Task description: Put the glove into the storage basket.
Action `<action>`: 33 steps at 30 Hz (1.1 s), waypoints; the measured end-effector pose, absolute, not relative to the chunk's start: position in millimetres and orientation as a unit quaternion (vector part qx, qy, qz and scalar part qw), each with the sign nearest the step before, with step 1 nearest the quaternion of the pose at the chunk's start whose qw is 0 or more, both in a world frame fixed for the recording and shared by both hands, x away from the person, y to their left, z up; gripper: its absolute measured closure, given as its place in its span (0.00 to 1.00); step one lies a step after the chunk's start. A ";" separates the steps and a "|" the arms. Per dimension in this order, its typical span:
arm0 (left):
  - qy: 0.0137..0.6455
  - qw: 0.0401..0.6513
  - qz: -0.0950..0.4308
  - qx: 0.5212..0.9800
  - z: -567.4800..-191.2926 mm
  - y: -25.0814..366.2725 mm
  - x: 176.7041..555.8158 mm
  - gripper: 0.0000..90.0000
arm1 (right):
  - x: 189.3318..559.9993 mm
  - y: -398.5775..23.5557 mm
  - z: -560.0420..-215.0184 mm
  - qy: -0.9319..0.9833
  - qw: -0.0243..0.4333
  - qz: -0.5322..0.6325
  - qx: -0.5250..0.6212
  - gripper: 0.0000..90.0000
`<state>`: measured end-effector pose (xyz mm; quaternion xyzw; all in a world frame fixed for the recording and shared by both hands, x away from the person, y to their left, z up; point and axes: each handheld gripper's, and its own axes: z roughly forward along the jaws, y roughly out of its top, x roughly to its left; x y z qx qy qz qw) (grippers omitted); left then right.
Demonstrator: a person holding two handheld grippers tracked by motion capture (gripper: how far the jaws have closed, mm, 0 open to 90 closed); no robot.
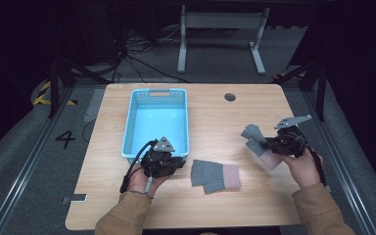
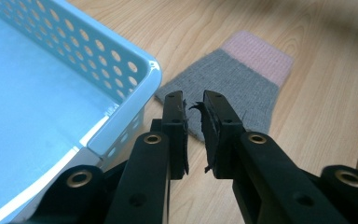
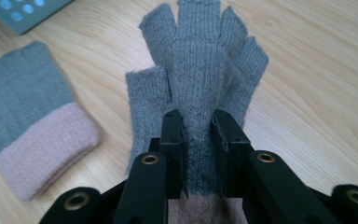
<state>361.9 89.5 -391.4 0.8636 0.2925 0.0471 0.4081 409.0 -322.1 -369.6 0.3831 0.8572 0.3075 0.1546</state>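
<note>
The table is the biggest thing before me, pale wood, and on it stands one blue basket, empty, its near corner just beside my left gripper. There are two gloves, both grey with a pink cuff and cut-off fingers.

My right gripper is clamped on the held glove, the pads pinching a fold of the knit just above the cuff. Its fingers fan away from me, straight out past the jaw tips, so its long axis runs in line with the jaws; the cuff sits at the jaw roots, toward my hand. In the high view it is lifted off the table, well off to the right of the basket.

The flat glove lies on the wood between my two grippers, nearer the left one. From the left gripper it lies just ahead of the jaw tips, its grey end toward me and its pink cuff farther off, so its long axis points away from the tips and a little to their right.

My left gripper is nearly closed on nothing: a narrow gap shows between the pads, with only frayed pad rubber in it. I judge the held glove has to travel leftward across the flat one to reach the basket, whereas the left gripper has the shorter reach to the flat glove.
</note>
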 end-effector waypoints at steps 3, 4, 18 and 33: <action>0.290 0.408 0.047 0.865 -391.0 89.1 361.5 0.89 | 408.0 -319.2 -368.6 0.862 0.150 0.309 0.374 0.85; 0.290 0.409 0.048 0.864 -391.1 88.8 361.3 0.89 | 407.4 -317.4 -368.5 0.864 0.148 0.311 0.367 0.84; 0.284 0.403 0.043 0.869 -391.7 86.9 360.4 0.86 | 396.6 -283.5 -365.3 0.893 0.122 0.324 0.289 0.84; 0.285 0.391 0.052 0.874 -392.9 86.1 360.4 0.82 | 388.1 -246.1 -374.7 0.920 0.094 0.320 0.208 0.83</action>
